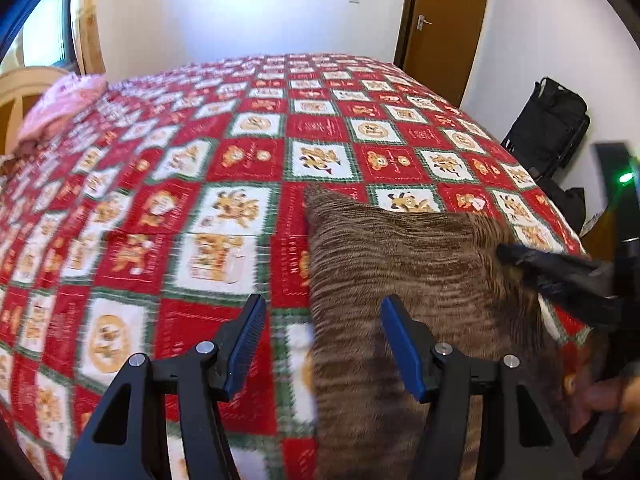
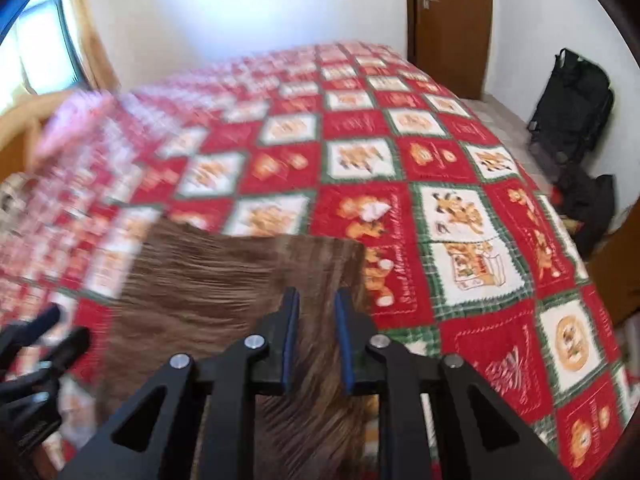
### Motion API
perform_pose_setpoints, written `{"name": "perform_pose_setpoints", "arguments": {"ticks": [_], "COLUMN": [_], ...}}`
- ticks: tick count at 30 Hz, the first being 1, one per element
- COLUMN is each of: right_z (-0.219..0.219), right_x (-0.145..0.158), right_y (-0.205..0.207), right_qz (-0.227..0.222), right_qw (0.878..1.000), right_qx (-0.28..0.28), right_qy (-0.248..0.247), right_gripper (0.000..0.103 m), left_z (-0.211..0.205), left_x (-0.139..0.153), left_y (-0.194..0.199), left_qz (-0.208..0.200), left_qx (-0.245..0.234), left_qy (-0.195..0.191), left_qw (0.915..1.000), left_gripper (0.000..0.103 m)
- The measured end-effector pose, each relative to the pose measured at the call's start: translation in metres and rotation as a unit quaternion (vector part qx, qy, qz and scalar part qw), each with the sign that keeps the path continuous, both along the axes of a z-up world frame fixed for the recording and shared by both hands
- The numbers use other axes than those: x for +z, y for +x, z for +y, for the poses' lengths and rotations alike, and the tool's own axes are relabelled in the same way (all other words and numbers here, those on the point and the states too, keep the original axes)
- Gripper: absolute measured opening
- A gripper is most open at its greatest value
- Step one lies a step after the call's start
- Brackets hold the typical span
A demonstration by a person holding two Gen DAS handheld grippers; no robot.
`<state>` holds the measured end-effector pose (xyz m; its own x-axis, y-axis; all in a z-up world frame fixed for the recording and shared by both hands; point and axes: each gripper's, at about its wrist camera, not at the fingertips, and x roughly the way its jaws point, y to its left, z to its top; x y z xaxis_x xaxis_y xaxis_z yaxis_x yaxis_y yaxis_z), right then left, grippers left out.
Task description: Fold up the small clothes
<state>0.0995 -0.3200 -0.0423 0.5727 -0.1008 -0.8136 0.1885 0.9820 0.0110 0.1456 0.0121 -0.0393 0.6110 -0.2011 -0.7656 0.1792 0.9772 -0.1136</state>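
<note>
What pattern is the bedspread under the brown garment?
Red and white checked squares with green borders and bear pictures on the bedspread, clearest in the left wrist view.

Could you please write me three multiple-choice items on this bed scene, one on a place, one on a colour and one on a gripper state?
1. Where does the brown garment lie?
A. on the quilt
B. on the floor
C. over the door

2. What colour are the gripper pads?
A. yellow
B. blue
C. white

3. How stands the left gripper?
A. shut on the garment
B. shut on the quilt
C. open

Answers: 1 A, the garment rests flat on the red patchwork quilt; 2 B, blue strips line the fingers in both views; 3 C, a wide gap shows between its fingers, with nothing held.
</note>
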Motion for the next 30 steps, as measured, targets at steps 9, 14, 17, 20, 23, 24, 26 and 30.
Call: {"name": "perform_pose_setpoints", "arguments": {"ticks": [9, 14, 17, 20, 23, 24, 26, 30], "right_z": [-0.022, -0.042, -0.057, -0.063, -0.059, -0.056, -0.054, -0.054], "right_x": [-0.023, -0.004, 0.014, 0.019, 0.008, 0.000, -0.016, -0.032], "right_y": [0.035, 0.008, -0.023, -0.056, -0.065, -0.067, -0.070, -0.068], "right_qz": [0.005, -0.040, -0.083, -0.106, -0.097, -0.089, -0.078, -0.070], "right_qw": [0.999, 0.993, 0.985, 0.976, 0.971, 0.972, 0.974, 0.974], "right_qx": [0.003, -0.007, -0.035, -0.049, -0.046, -0.049, -0.059, -0.055], "right_qy": [0.048, 0.109, 0.148, 0.184, 0.214, 0.211, 0.202, 0.208], "right_gripper": [0.026, 0.029, 0.058, 0.069, 0.069, 0.069, 0.069, 0.070], "left_z": [0.013, 0.026, 0.027, 0.010, -0.009, -0.011, -0.008, -0.009], "left_x": [-0.034, -0.018, -0.001, 0.004, -0.015, -0.025, -0.042, -0.041], "left_y": [0.008, 0.012, 0.009, 0.008, 0.016, 0.018, 0.019, 0.015], "left_qz": [0.037, 0.045, 0.016, 0.003, 0.037, 0.057, 0.078, 0.061], "left_qx": [0.057, 0.038, 0.030, 0.000, -0.018, -0.012, -0.002, 0.001], "left_qy": [-0.018, -0.055, -0.082, -0.080, -0.066, -0.063, -0.078, -0.080], "left_qw": [0.9975, 0.9967, 0.9961, 0.9968, 0.9970, 0.9963, 0.9939, 0.9949], "left_gripper": [0.069, 0.069, 0.069, 0.069, 0.069, 0.069, 0.069, 0.070]}}
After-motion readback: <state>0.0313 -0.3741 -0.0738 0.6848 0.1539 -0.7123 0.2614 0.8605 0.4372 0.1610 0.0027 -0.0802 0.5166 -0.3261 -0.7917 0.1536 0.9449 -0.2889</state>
